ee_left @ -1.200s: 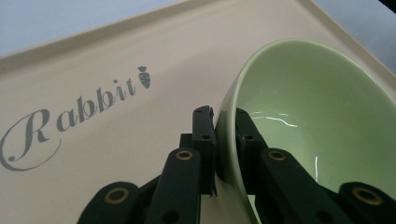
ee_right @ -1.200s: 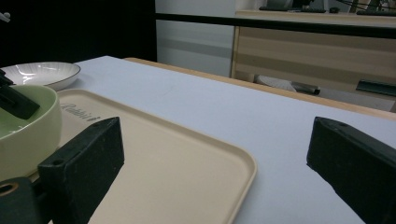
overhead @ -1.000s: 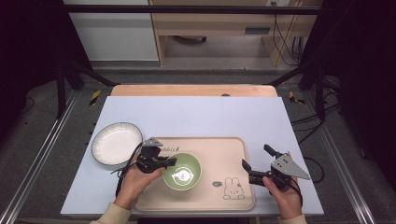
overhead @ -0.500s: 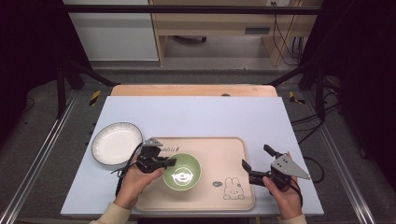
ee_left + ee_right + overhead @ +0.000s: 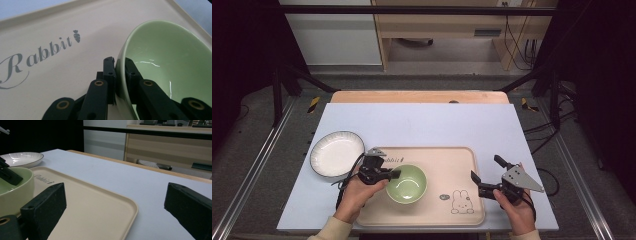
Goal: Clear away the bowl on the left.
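My left gripper [image 5: 393,174] is clamped on the rim of the green bowl [image 5: 406,183], one jaw inside the wall and one outside, as the left gripper view shows closely. The bowl [image 5: 170,70] sits on the beige tray [image 5: 447,165], left of its middle, near the "Rabbit" lettering [image 5: 37,53], and its inside looks empty and glossy. The tray lies on the counter [image 5: 422,125] at my near edge. A white plate [image 5: 336,153], also empty, rests on the counter just left of the tray. My right gripper [image 5: 486,174] has its jaws wide apart, holding nothing, over the tray's right edge.
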Demonstrator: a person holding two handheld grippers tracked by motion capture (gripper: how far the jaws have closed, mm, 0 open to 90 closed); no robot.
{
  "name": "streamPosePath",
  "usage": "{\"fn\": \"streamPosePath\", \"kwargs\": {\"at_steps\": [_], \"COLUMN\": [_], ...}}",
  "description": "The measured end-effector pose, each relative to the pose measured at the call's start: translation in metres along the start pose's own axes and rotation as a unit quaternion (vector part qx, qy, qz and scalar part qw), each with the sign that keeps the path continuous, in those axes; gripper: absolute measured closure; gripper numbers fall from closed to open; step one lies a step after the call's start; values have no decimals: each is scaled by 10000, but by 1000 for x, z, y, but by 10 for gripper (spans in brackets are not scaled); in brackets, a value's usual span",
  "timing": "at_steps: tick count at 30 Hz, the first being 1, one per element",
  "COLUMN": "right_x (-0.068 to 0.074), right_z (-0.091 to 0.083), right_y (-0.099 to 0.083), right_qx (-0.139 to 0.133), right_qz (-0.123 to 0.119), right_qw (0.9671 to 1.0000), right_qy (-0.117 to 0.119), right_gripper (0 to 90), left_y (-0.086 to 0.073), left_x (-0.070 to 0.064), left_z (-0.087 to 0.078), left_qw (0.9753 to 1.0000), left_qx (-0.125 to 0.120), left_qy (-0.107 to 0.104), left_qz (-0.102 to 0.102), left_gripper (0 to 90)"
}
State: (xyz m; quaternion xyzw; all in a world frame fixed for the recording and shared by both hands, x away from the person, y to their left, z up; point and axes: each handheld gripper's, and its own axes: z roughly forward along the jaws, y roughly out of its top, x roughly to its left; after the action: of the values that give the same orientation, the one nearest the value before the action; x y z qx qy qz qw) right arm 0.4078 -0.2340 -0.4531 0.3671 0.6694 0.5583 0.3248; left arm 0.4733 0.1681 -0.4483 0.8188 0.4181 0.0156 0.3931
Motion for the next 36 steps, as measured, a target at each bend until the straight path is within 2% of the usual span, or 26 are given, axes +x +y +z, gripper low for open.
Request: {"fn": "streamPosePath", "kwargs": {"at_steps": [19,27,28,30,36], "right_x": [-1,-1,-1,-1,0], "right_z": [0,0,0,1,1], "right_y": [-1,-1,-1,-1,-1], "right_qx": [20,24,20,24,46], "right_qz": [28,38,38,40,52], "right_qw": [10000,10000,10000,10000,10000], "right_qy": [24,27,27,28,33], "right_gripper": [40,40,40,40,39], "left_y": [0,0,0,0,-1], "left_x": [1,0,0,-1,-2], "left_z": [2,2,4,2,3], "left_qw": [10000,9999,9999,9999,9998], "left_qx": [20,-32,-86,-17,-60], "left_qy": [32,75,39,111,130], "left_qz": [17,60,121,79,160], "left_gripper": [828,828,828,829,828]}}
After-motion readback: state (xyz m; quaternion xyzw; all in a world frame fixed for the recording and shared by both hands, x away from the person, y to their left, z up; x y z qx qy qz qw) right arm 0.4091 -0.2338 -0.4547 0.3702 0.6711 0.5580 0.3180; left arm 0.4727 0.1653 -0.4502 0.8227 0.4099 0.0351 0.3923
